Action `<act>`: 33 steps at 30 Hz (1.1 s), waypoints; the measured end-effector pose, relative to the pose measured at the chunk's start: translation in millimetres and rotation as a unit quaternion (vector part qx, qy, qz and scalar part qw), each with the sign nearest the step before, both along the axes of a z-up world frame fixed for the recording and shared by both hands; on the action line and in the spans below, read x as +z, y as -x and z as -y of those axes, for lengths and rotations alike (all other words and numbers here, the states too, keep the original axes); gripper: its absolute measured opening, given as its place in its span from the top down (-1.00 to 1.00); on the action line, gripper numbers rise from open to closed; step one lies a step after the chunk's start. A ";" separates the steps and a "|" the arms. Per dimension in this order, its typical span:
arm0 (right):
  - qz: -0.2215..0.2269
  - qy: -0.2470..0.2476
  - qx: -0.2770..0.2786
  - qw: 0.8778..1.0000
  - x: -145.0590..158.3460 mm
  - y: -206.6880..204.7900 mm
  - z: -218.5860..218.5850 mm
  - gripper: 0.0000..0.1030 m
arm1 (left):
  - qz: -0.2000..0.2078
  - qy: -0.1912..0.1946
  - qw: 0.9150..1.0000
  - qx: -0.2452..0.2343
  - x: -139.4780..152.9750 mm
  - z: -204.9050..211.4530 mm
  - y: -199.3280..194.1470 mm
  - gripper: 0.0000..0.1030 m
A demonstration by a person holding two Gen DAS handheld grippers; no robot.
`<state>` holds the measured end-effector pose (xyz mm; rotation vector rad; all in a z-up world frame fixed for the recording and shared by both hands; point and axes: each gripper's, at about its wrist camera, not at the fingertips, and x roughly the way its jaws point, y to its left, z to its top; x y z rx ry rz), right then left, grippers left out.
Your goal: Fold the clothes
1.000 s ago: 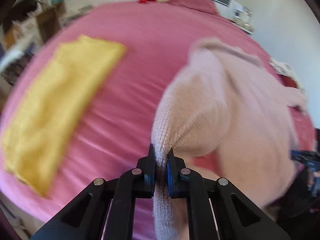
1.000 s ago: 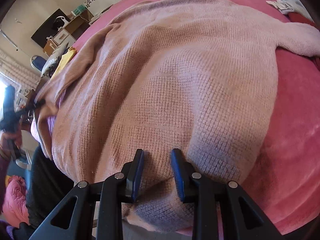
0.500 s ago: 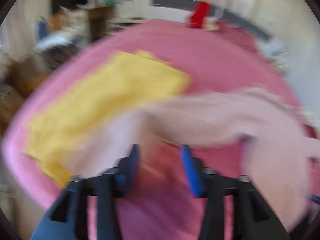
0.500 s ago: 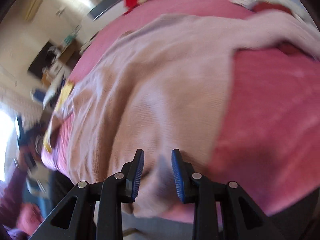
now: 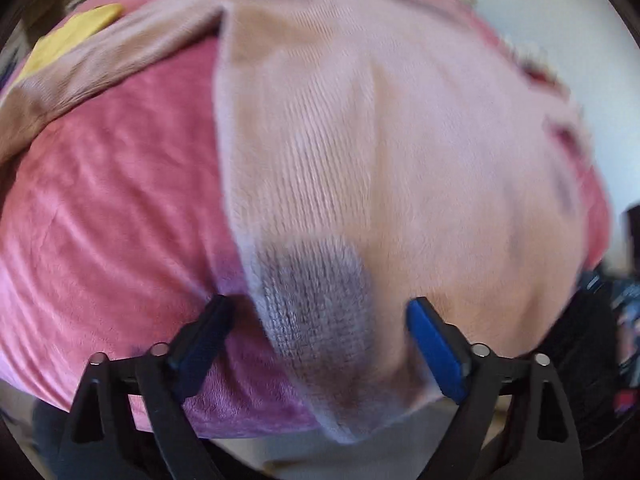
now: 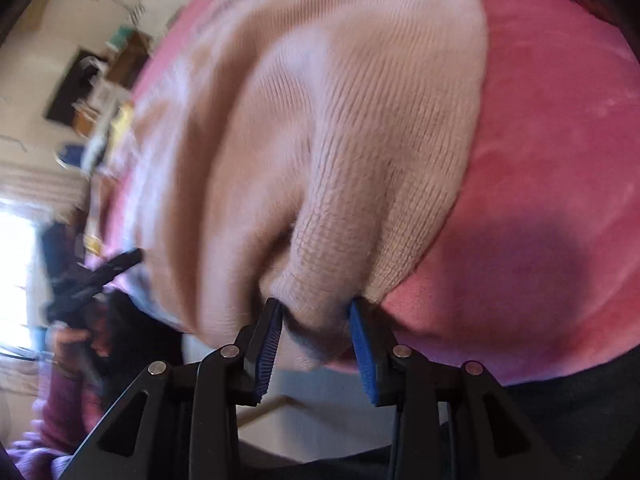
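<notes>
A pale pink knit sweater [image 5: 380,140] lies spread on the pink bedspread [image 5: 100,220]; one sleeve runs off to the upper left. My left gripper [image 5: 318,308] hovers open and wide just over the sweater's near left hem corner, holding nothing. In the right wrist view the sweater [image 6: 320,120] bunches into folds that run down to my right gripper [image 6: 314,312], which is shut on a thick wad of its near hem. The left gripper [image 6: 96,276] also shows there, blurred, at the bed's left edge.
A folded yellow cloth [image 5: 72,36] lies on the bed at the far left beyond the sleeve. Bare bedspread [image 6: 552,140] extends right of the sweater. The bed's near edge drops to the floor under both grippers. A person's purple sleeve [image 6: 52,420] and furniture sit at left.
My left gripper let go of the sleeve it was pinching, opened wide and swung over to the sweater's near hem. The right gripper kept its hold and the sweater shifted with it.
</notes>
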<state>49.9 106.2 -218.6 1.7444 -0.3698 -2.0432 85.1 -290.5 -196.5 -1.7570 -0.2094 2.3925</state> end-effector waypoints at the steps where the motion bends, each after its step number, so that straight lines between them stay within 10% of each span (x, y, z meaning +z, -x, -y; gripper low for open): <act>1: -0.013 -0.005 0.006 1.000 3.2 -2.4 0.5 0.65 | 0.004 0.003 1.000 -0.003 0.5 2.3 -1.0 -0.81; 8: -0.058 -0.017 -0.078 0.995 57.2 -33.2 -99.8 0.88 | 0.035 0.023 0.999 -0.026 4.2 18.7 -8.2 -0.80; 13: 0.003 -0.016 -0.106 0.994 40.6 -36.2 -140.9 0.54 | 0.057 0.037 0.997 -0.042 6.7 30.4 -13.3 -0.80; 20: -0.018 0.055 -0.120 0.991 30.6 -8.0 -146.3 0.41 | 0.038 -0.028 0.998 0.042 12.8 77.8 -22.4 -0.80; 28: 0.067 0.181 -0.120 0.974 -25.8 38.1 -97.3 0.39 | 0.008 -0.064 0.996 0.065 7.0 85.9 -15.2 -0.96; 33: 0.048 0.188 -0.126 0.973 -17.6 34.9 -90.8 0.79 | 0.035 0.025 0.999 0.022 2.7 68.1 -6.4 -0.97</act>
